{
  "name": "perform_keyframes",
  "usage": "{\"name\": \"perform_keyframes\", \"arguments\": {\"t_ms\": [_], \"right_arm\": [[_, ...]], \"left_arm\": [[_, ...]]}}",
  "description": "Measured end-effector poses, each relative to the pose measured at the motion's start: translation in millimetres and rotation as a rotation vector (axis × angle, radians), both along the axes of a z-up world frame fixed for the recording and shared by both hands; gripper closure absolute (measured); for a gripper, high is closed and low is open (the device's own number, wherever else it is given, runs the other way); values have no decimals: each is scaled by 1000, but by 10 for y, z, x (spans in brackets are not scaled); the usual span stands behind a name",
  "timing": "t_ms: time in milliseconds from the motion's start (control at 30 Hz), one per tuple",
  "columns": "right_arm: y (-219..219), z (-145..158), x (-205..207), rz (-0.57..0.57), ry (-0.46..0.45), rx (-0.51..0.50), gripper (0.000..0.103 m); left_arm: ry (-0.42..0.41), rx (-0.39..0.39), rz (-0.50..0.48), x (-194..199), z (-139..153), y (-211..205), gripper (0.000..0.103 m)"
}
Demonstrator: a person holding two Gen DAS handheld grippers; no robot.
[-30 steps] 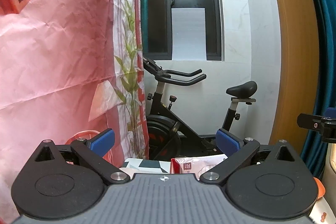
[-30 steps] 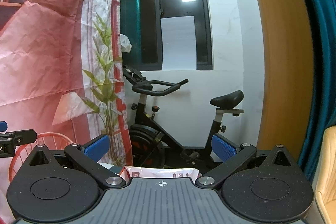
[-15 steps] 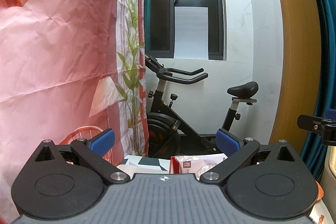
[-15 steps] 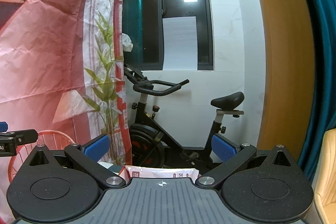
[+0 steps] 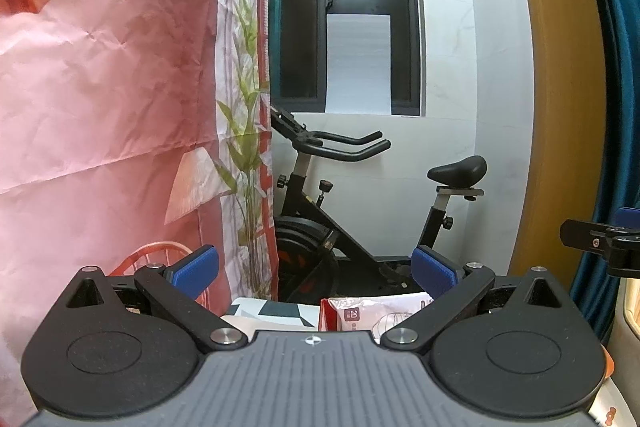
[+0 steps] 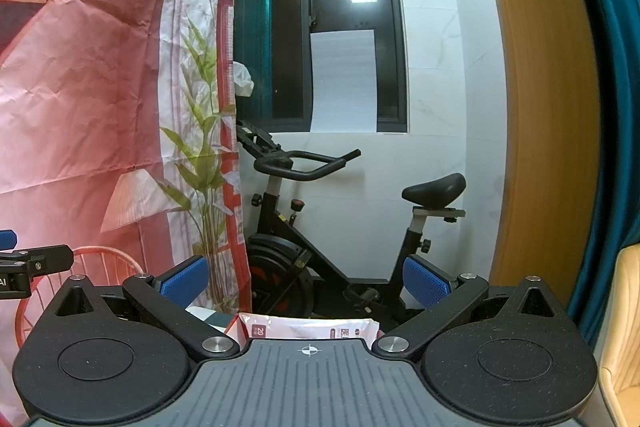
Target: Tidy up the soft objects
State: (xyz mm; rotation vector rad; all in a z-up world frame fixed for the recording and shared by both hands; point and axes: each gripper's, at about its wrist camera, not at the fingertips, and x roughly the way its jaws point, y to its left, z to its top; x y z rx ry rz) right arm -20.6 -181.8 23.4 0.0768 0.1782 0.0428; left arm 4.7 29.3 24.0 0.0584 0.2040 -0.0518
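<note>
My left gripper (image 5: pixel 315 269) is open and empty, held level and pointing across the room. My right gripper (image 6: pixel 307 277) is also open and empty. A soft white and red plastic packet (image 5: pixel 374 315) lies low just beyond the left gripper's body; it also shows in the right wrist view (image 6: pixel 304 327). Left of it lies a white and dark patterned flat item (image 5: pixel 270 313). The right gripper's finger shows at the right edge of the left wrist view (image 5: pixel 600 239); the left gripper's finger shows at the left edge of the right wrist view (image 6: pixel 32 261).
A pink printed curtain (image 5: pixel 112 87) hangs at the left. A black exercise bike (image 5: pixel 360 219) stands against the white wall ahead. An orange wire basket (image 6: pixel 80 275) sits low at the left. A wooden door frame (image 6: pixel 540 107) and a teal curtain (image 6: pixel 608 67) stand at the right.
Both views have shifted very slightly, with the curtain edge drifting right in the left wrist view. Both grippers stay open and empty.
</note>
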Motion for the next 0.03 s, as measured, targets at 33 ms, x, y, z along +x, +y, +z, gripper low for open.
{"name": "perform_keyframes", "arguments": {"t_ms": [33], "right_arm": [[1, 2, 0, 0, 0, -1, 0]], "left_arm": [[-2, 3, 2, 0, -1, -1, 0]]}}
